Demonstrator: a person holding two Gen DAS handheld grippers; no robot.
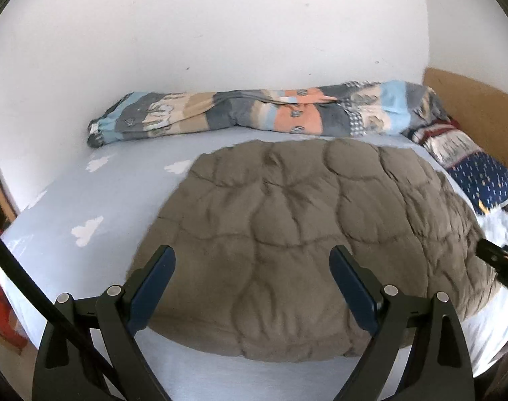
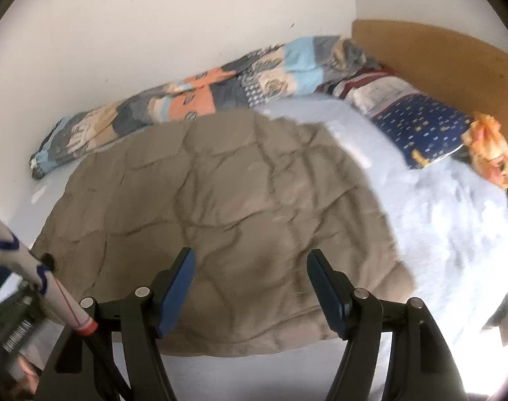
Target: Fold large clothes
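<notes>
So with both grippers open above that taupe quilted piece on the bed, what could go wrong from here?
The quilted piece looks thick and puffy, so the open left gripper or right gripper may pinch only the top layer and let it slip. The patchwork blanket lies right along its far edge, so a fold that way could snag it. Both views are blurred, making edges harder to judge.

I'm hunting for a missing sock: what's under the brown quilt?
The brown quilt lies flat on the pale blue sheet, which shows all around it. Anything beneath the quilt is covered and cannot be seen.
</notes>
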